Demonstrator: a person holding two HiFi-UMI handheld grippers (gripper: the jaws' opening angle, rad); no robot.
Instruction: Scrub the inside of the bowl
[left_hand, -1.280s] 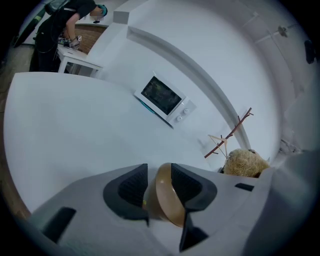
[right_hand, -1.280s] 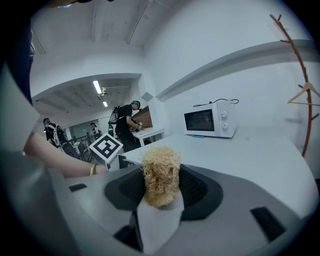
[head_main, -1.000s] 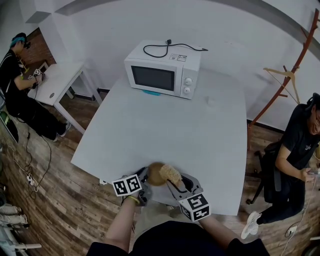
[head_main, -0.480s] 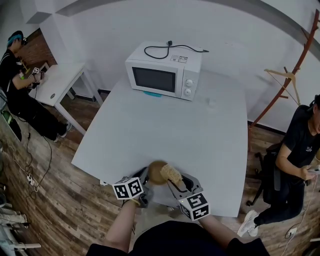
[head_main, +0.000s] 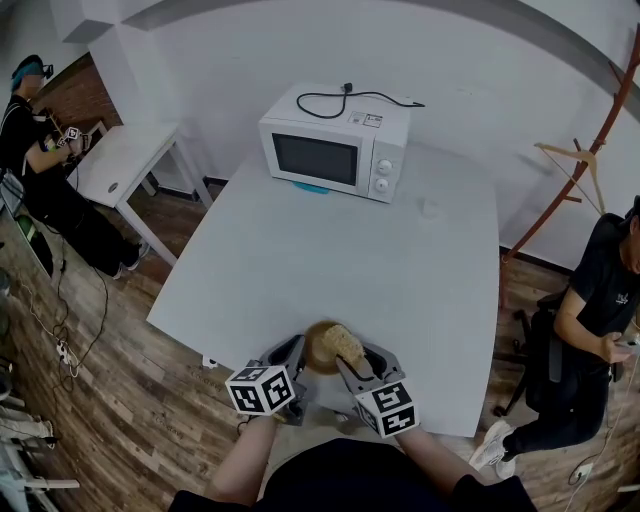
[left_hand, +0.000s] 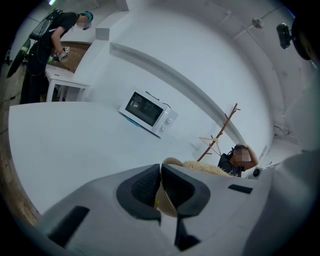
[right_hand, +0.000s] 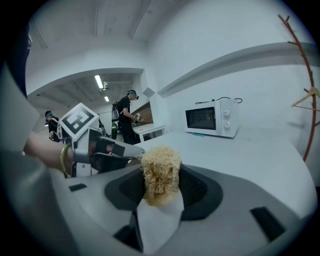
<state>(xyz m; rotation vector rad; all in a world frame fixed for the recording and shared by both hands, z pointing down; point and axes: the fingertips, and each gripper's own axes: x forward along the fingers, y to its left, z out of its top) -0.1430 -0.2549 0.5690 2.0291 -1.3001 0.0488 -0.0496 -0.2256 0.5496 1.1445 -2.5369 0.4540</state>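
Bowl in the left jaws, scrubber in the right.
The left gripper (left_hand: 161, 189), whose jaws have just been closing, pinches the thin rim of the bowl (left_hand: 171, 161) between its pads. The right gripper (right_hand: 161, 187) clamps the fibrous scrubber (right_hand: 160, 167), just beside the bowl.

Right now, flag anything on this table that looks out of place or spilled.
Nothing is spilled or broken. One oddity: the black cord lies loosely looped on top of the microwave, plug end up there too.
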